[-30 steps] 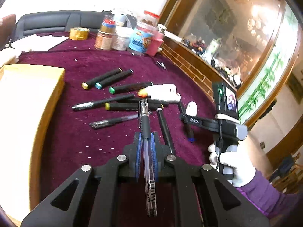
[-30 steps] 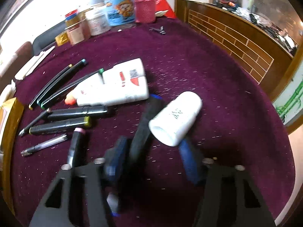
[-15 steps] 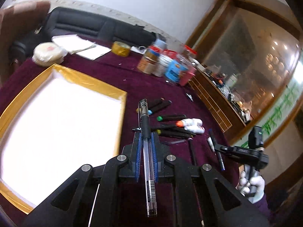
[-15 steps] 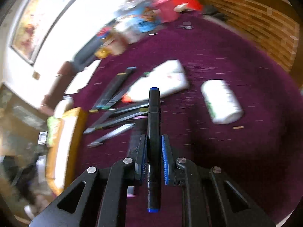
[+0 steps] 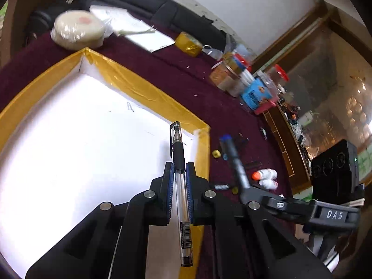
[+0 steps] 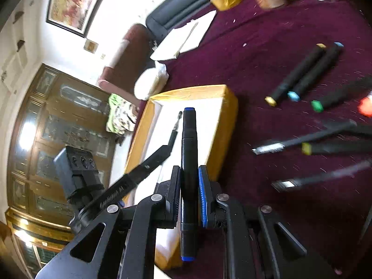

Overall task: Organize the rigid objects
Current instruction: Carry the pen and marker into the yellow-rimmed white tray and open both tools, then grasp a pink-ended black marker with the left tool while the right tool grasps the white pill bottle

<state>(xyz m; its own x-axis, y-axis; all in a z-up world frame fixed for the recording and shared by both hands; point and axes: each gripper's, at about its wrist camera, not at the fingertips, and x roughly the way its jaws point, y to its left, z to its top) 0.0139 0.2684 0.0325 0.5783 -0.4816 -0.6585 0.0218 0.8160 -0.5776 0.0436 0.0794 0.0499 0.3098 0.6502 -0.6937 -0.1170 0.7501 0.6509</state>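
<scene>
My left gripper (image 5: 179, 174) is shut on a clear gel pen (image 5: 180, 186) with a black grip, held above the white inside of a shallow yellow-rimmed box (image 5: 148, 93). My right gripper (image 6: 189, 179) is shut on a black marker with blue ends (image 6: 189, 162), held over the box's near corner (image 6: 223, 116). The right gripper and its marker (image 5: 232, 153) show in the left wrist view, just right of the box. The left gripper and pen (image 6: 173, 134) show in the right wrist view over the box.
Several black markers (image 6: 300, 72) and pens (image 6: 302, 139) lie on the maroon tablecloth (image 6: 267, 58) right of the box. White glue bottles (image 5: 265, 177), jars (image 5: 234, 76), a gold tape roll (image 5: 188, 44), papers (image 5: 130, 28) and a wrapped round cake (image 5: 78, 29) stand farther off.
Both grippers have swung left from the pile of markers to the yellow-rimmed box. The right gripper closed on the blue-ended marker and lifted it. The left still holds the gel pen.
</scene>
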